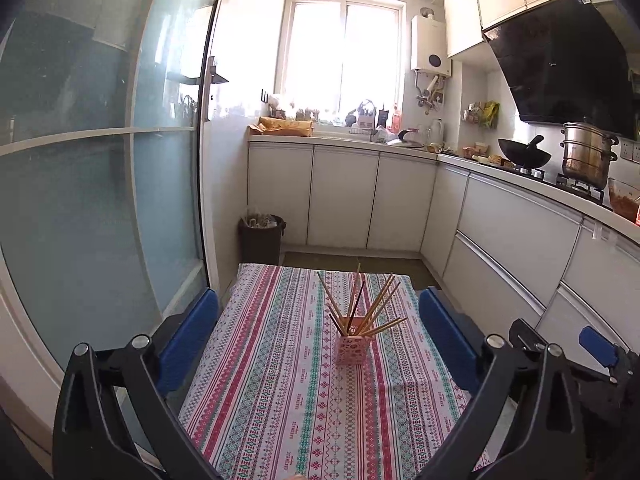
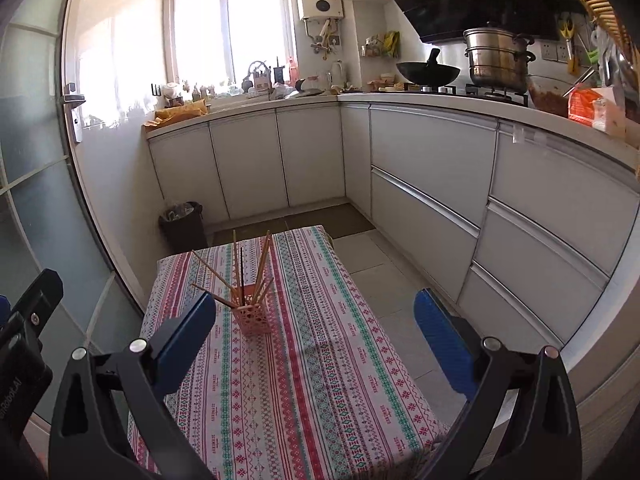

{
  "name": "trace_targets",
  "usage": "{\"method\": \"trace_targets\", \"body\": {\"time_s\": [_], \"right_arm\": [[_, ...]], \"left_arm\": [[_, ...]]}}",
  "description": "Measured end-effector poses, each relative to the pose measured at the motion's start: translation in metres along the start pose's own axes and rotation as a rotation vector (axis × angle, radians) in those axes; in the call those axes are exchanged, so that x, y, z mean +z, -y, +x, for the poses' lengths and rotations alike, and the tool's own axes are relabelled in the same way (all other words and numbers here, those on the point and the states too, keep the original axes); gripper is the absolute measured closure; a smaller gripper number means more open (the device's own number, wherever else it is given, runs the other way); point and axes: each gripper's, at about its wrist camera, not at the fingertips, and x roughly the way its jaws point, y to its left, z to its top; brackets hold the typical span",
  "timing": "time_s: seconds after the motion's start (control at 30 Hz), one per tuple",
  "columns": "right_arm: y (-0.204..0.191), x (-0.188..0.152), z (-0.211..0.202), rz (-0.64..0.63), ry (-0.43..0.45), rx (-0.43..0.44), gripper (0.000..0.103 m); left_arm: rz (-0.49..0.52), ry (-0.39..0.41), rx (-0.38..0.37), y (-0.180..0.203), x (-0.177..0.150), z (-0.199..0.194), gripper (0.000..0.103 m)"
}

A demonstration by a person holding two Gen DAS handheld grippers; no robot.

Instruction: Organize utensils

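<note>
- While both grippers hang above the near end of a small table, neither one touches anything: the left gripper point(image 1: 319, 312) has its blue fingers point(image 1: 196, 330) spread wide apart with only the cloth showing between them.
- Just as wide stand the jaws of the right gripper point(image 2: 316, 316), empty too, its blue fingers point(image 2: 442, 340) reaching over the table's right edge and the tiled floor point(image 2: 372, 276).
- At the right edge of the left wrist view the other gripper's black frame and one blue tip can be seen beside it.
- Under them lies a striped tablecloth point(image 1: 280, 380) in red, green and white bands, covering the whole table.
- Farther along, near the middle of the cloth, a pink lattice holder point(image 1: 352, 350) stands upright, well apart from both grippers.
- Inside it a bunch of chopsticks point(image 1: 362, 304) fans outward, most of them pale wood and one or two dark, leaning in all directions.
- Beyond the table's far end a dark bin point(image 1: 261, 238) sits on the floor against the wall beside a frosted glass door point(image 1: 100, 160).
- White cabinets point(image 2: 244, 160) run along the back and right side under a cluttered counter.
- On the stove at the right rest a black wok point(image 2: 428, 73) and a steel steamer pot point(image 2: 498, 60), under a dark hood.
- At the far wall a bright window point(image 1: 344, 54) glares white.
</note>
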Motion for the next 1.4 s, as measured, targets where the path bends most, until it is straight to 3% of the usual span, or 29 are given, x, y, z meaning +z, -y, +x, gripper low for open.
{"method": "trace_targets", "body": {"time_s": [0.13,0.43,0.57,1.4], "right_arm": [[0.01,-0.007,-0.014,0.007,-0.004,0.0,0.006],[0.013,-0.005,-0.039,-0.004,0.029,-0.006,0.006],[0.014,-0.001,-0.047,-0.003,0.049,-0.008,0.006],[0.019,0.006,-0.055,-0.004,0.051,0.006,0.006]], "left_arm": [[-0.013,-0.01,0.056,-0.002,0.001,-0.013,0.007],[-0.008,-0.002,0.039,0.0,0.0,-0.032,0.007],[0.0,-0.016,0.092,0.002,0.001,-0.032,0.007],[-0.012,-0.016,0.065,-0.001,0.005,-0.038,0.007]]}}
